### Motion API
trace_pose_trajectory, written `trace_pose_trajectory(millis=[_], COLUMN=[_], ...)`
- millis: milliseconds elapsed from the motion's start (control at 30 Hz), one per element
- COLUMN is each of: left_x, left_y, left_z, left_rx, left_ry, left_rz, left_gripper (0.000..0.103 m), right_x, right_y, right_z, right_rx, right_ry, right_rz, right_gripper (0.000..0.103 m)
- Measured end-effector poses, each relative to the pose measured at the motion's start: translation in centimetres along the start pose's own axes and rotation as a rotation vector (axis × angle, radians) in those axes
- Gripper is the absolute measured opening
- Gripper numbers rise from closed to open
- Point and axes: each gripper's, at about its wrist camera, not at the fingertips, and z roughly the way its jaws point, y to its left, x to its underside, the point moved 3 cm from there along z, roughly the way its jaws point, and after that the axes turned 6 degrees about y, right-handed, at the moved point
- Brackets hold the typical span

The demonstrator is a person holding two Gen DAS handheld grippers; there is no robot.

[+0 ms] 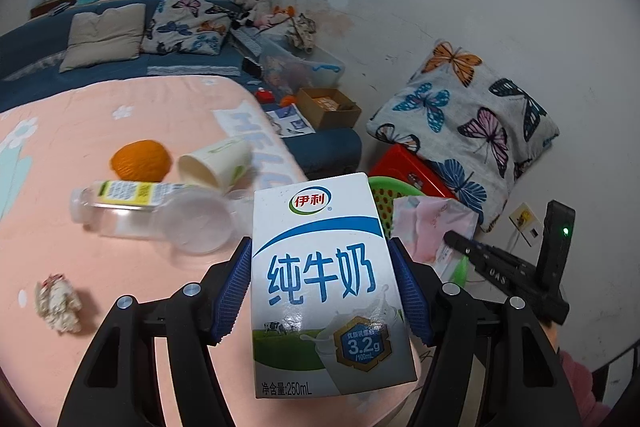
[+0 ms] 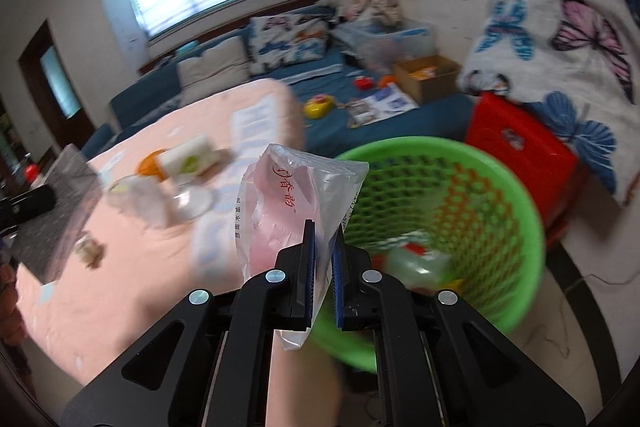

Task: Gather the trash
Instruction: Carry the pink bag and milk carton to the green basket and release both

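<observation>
A: Our left gripper [image 1: 320,291] has its blue ribbed pads clamped on the two side faces of the white-and-blue cardboard milk carton [image 1: 320,279], which stands upright between them above the pink bedcover [image 1: 80,107].

B: We judge the carton light and probably empty. Its walls are stiff only at the edges, so a squeeze at mid-height, as we have it, could dent them. The glossy print looks slippery, but the ribs should bite.

A: Our right gripper [image 2: 323,255] is clenched on the thin, crinkled clear-and-pink plastic wrapper [image 2: 280,203], pinched near its lower end, just beside the green perforated plastic basket [image 2: 516,187].

B: That wrapper weighs next to nothing and flops; we'd expect it to cling to the pads on release. The basket already holds some rubbish, too blurred to name.
</observation>
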Motion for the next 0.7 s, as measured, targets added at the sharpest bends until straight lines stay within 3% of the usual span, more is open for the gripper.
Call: trace_pose_trajectory(millis=[167,533,700], left_x=[-0.9,-1.8,-2.1], left_y=[-1.7,-4.8,-6.0], left_z=[1.1,3.7,4.9], left_rx=[0.016,0.038,0.055], left_ry=[0.008,0.041,0.056], left_rz=[0.025,0.065,0.080], left_gripper=[0.065,0.065,0.065], right_x=[-0.5,0.1,0.3], right_y=[-3.7,-8.3,-9.2], right_z=[0.2,1.5,1.6], right_rx=[0.085,0.163,0.171], right_ry=[-0.002,0.019,0.021], right_rz=[0.036,0.109,0.125], right_gripper=[0.008,0.012,0.024])
